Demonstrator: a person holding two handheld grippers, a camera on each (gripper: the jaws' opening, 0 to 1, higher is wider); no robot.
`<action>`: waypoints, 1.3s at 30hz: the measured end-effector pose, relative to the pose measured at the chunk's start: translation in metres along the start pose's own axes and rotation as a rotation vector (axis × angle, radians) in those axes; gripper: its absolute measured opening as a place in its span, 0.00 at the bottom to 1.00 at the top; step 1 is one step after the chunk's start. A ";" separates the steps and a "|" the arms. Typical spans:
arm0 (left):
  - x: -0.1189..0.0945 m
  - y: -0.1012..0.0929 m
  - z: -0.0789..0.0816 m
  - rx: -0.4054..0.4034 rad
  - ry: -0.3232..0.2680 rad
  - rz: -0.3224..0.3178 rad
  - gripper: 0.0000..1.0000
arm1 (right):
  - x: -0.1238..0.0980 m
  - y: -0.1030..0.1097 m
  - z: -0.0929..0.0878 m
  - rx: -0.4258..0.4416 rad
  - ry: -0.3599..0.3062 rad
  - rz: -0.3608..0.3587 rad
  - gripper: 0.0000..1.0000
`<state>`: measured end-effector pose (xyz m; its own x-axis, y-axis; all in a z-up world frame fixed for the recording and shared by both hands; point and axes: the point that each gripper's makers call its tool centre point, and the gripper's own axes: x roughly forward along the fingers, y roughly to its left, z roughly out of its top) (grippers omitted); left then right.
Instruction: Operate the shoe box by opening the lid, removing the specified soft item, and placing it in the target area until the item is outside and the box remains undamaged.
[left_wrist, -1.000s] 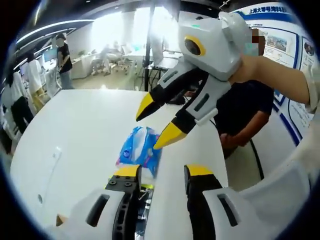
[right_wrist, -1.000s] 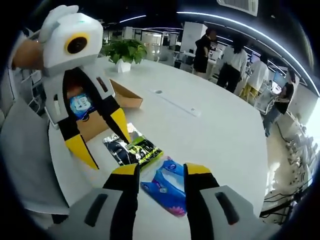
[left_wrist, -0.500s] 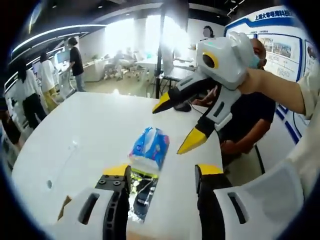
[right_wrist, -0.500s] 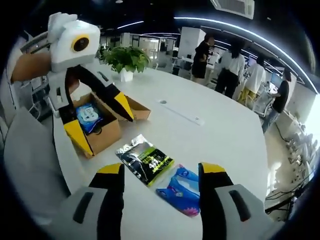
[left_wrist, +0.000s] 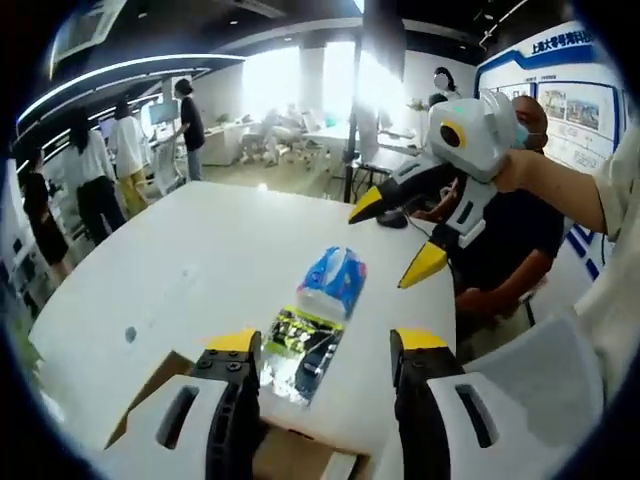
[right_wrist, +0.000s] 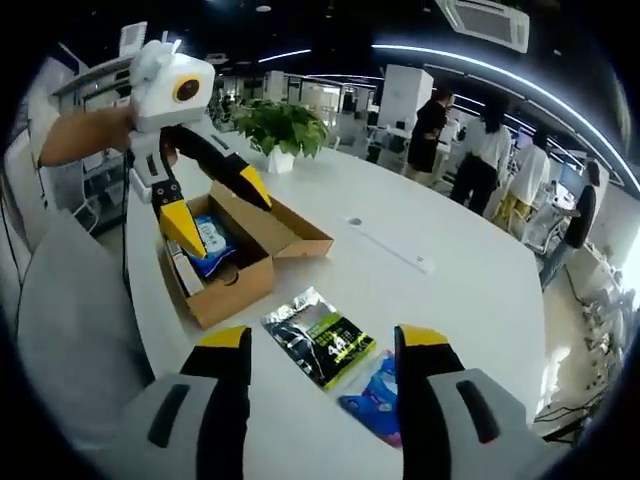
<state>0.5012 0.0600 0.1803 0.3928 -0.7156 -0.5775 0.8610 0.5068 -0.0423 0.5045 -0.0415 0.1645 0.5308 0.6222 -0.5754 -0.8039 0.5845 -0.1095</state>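
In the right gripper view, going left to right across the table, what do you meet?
Left gripper → open shoe box with a blue pack inside → black-and-green packet → blue packet, partly behind the right gripper's jaw.

In the left gripper view the box (left_wrist: 160, 385) at the bottom is mostly hidden behind the jaws and cut by the frame's lower edge. In the right gripper view the blue pack (right_wrist: 378, 400) at lower centre is partly behind the right jaw; print on the dark packet (right_wrist: 318, 337) is too small to read.
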 end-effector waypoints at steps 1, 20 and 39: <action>-0.005 0.004 -0.002 -0.007 -0.004 0.012 0.51 | 0.002 0.002 0.002 -0.005 -0.002 0.006 0.54; -0.092 0.054 -0.064 -0.065 -0.010 0.220 0.37 | 0.046 0.055 0.021 0.015 -0.007 0.132 0.51; -0.186 0.089 -0.160 -0.200 0.038 0.472 0.31 | 0.092 0.095 0.041 0.016 -0.025 0.217 0.49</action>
<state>0.4531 0.3146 0.1537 0.7083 -0.3708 -0.6007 0.5127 0.8551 0.0768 0.4878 0.0926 0.1341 0.3520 0.7469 -0.5641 -0.8959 0.4434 0.0281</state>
